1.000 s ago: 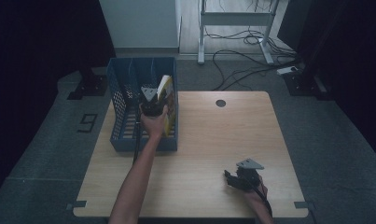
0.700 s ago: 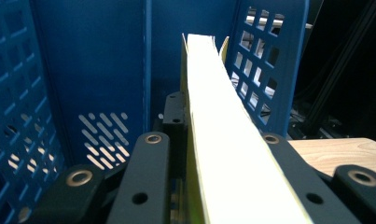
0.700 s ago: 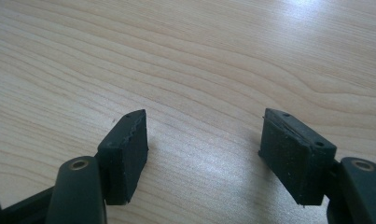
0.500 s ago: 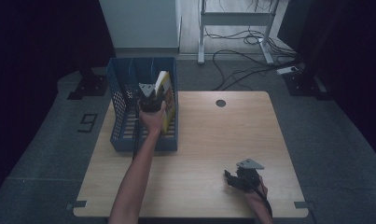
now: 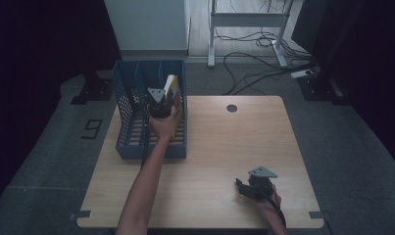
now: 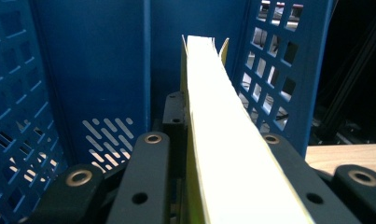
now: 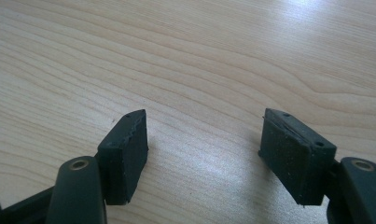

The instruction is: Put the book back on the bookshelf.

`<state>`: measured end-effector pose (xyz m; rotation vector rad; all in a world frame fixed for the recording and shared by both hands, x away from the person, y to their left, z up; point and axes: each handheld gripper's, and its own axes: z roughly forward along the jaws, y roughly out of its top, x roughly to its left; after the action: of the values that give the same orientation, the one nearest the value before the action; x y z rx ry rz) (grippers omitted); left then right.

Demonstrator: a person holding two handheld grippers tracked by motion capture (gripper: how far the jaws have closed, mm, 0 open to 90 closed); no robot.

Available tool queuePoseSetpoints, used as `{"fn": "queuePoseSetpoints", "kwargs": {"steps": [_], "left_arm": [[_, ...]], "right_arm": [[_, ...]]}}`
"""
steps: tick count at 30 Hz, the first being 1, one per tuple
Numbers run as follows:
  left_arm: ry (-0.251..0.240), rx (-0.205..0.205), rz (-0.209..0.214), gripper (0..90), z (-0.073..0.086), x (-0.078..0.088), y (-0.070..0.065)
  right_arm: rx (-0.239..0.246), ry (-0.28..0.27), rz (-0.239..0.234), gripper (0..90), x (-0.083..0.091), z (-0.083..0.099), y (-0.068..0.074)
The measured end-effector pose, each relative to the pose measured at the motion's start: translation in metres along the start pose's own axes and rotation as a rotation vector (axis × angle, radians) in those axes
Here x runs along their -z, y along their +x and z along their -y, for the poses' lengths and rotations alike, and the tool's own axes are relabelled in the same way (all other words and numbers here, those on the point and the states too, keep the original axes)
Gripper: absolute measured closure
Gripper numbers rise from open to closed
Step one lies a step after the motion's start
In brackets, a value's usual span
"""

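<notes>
A thin yellow book (image 5: pixel 170 84) stands on edge in the right compartment of a blue slotted file rack (image 5: pixel 124 112) at the table's back left. My left gripper (image 5: pixel 158 100) is shut on the book from the near side, inside the rack. In the left gripper view the book's pale page edge (image 6: pixel 213 130) runs away between the black jaws of my left gripper (image 6: pixel 209 144), with the blue rack walls (image 6: pixel 97 70) around it. My right gripper (image 5: pixel 241 187) rests near the table's front right. Its jaws stand open over bare wood (image 7: pixel 204 140), with nothing between them.
The wooden table (image 5: pixel 224 142) has a round cable hole (image 5: pixel 232 108) near its back edge. Behind the table, cables (image 5: pixel 263 46) lie on the floor by a white desk frame (image 5: pixel 244 19). A "9" mark (image 5: pixel 92 129) sits on the floor to the left.
My left gripper has edged slightly farther into the rack with the book. The right gripper has stayed where it was.
</notes>
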<state>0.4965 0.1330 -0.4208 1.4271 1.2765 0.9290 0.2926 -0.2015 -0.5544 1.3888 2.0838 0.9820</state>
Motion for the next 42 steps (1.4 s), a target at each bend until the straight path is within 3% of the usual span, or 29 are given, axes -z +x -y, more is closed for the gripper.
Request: {"fn": "queuePoseSetpoints", "kwargs": {"steps": [10, 17, 33, 42], "left_arm": [[-0.029, 0.003, 0.011, 69.2, 0.001, 0.006, -0.002], [-0.014, -0.011, 0.019, 61.6, 0.006, 0.016, -0.003], [-0.017, 0.042, 0.003, 60.2, 0.006, 0.026, 0.014], [-0.018, 0.049, 0.029, 53.4, 0.003, 0.031, 0.017]], "right_arm": [[0.001, 0.001, 0.001, 31.4, 0.0, 0.0, 0.0], [0.001, 0.001, 0.003, 31.4, 0.0, 0.0, 0.0], [0.003, 0.001, 0.004, 31.3, 0.0, 0.0, 0.0], [0.002, 0.001, 0.003, 31.3, 0.0, 0.0, 0.0]]}}
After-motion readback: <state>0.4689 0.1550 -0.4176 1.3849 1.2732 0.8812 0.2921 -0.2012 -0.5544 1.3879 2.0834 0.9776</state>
